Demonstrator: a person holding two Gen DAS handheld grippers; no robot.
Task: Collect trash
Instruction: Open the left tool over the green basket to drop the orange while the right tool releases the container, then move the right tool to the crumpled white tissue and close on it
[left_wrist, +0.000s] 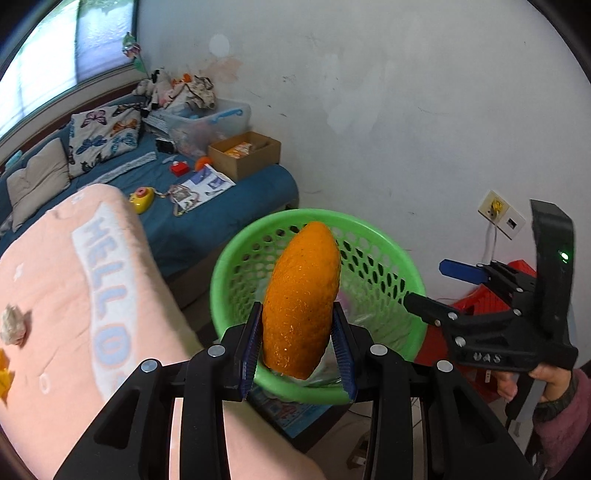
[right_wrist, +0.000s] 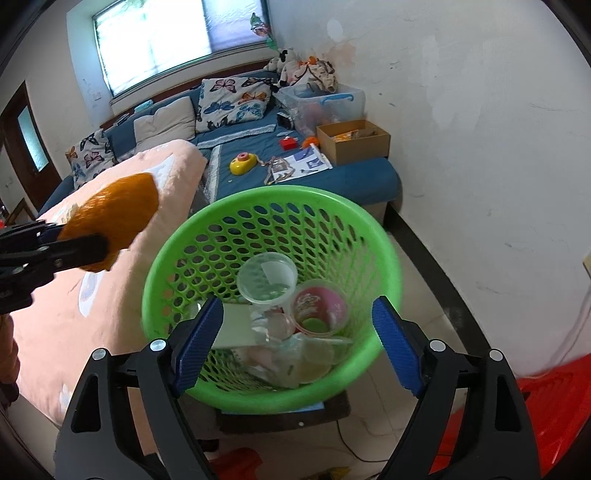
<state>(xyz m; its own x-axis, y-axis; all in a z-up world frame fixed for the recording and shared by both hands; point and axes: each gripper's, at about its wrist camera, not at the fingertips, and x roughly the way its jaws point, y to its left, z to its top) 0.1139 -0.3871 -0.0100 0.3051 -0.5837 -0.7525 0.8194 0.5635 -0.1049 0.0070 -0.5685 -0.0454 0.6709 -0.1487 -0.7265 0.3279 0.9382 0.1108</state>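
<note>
My left gripper (left_wrist: 298, 347) is shut on a piece of orange peel (left_wrist: 301, 299) and holds it over the near rim of a green mesh basket (left_wrist: 229, 266). In the right wrist view the peel (right_wrist: 110, 218) hangs left of the basket (right_wrist: 266, 199), which holds clear plastic cups (right_wrist: 266, 278), a pink cup (right_wrist: 319, 308) and wrappers. My right gripper (right_wrist: 297, 341) is open and empty above the basket's front; it also shows in the left wrist view (left_wrist: 432, 291) to the right of the basket.
A pink blanket (left_wrist: 74, 295) covers a surface to the left, with a crumpled tissue (left_wrist: 14, 326) and orange scraps (left_wrist: 5, 382) on it. A blue sofa (right_wrist: 332, 177) with toys, papers and a cardboard box (right_wrist: 352, 142) stands behind. A red stool (right_wrist: 546, 402) is at the right.
</note>
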